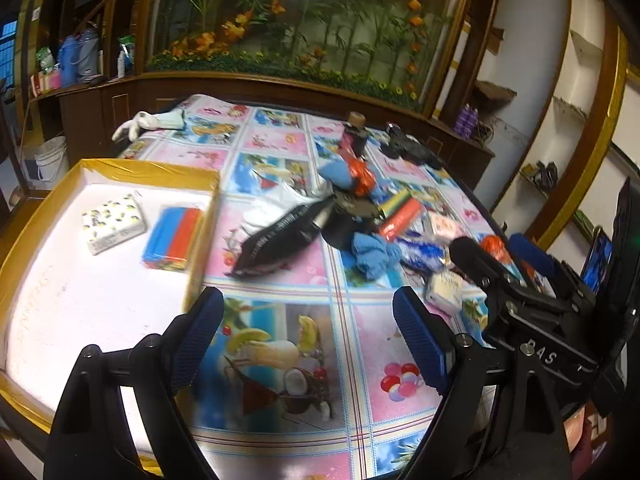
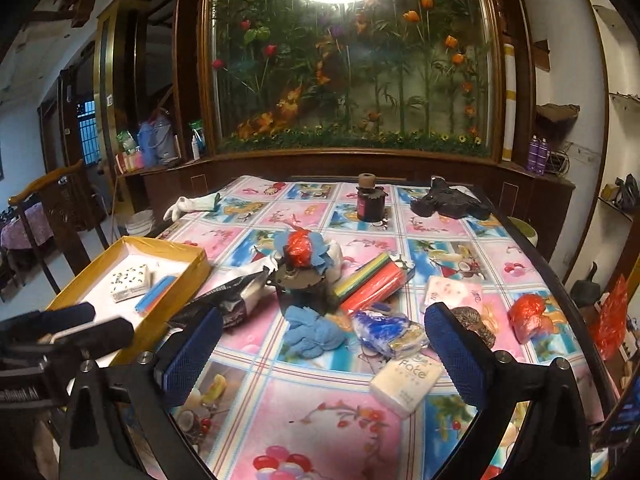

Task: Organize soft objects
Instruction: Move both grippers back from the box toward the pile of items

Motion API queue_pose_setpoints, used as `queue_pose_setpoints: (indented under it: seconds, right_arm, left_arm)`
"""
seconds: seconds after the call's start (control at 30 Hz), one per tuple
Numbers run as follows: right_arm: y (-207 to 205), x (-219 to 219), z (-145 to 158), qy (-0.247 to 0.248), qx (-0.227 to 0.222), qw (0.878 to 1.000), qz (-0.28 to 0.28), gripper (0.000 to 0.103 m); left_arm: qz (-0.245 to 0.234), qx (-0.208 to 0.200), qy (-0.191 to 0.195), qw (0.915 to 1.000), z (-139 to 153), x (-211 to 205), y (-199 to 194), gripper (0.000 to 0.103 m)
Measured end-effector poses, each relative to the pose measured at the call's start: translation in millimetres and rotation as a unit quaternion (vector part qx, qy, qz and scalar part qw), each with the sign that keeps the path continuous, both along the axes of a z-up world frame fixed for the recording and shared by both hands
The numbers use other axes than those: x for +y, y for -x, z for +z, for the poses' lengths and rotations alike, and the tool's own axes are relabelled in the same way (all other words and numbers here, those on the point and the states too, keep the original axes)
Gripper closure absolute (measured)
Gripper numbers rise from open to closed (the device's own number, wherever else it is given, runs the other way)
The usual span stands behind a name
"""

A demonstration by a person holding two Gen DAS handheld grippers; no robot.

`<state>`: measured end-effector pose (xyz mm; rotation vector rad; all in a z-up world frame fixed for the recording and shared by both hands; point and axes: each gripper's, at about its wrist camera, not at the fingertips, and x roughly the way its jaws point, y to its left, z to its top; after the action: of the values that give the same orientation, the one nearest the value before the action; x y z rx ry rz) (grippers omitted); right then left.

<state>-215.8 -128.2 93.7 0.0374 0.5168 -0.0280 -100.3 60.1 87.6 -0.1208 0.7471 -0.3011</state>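
Both ribbed blue-padded claws, left claw (image 1: 308,338) and right claw (image 2: 324,354), spread empty above the glossy tablecloth (image 2: 320,412).

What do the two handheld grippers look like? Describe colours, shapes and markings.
Both the left gripper and the right gripper have black angular frames with silver screws and two flat fingers faced with textured blue pads. White lettering marks each black body.

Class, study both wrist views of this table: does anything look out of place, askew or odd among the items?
Yes. Only two packs lie flat in the yellow box. The rest sits in a loose heap mid-table: a black pouch lying askew, a crumpled blue cloth, and a white glove dangling over the far table edge.
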Motion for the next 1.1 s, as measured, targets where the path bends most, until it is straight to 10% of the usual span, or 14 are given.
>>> queue_pose_setpoints:
  seconds: [0.8, 1.1]
  right_arm:
    - [-43, -45, -45, -0.027, 0.045, 0.998, -0.03, 0.001]
    - [-44, -58, -48, -0.058, 0.055, 0.996, -0.037, 0.001]
  left_arm:
    - [-0.027, 0.104, -0.037, 0.9935, -74, -54, -24, 0.016]
    - [-0.039, 0.115, -0.052, 0.9913, -78, -64, -27, 0.0]
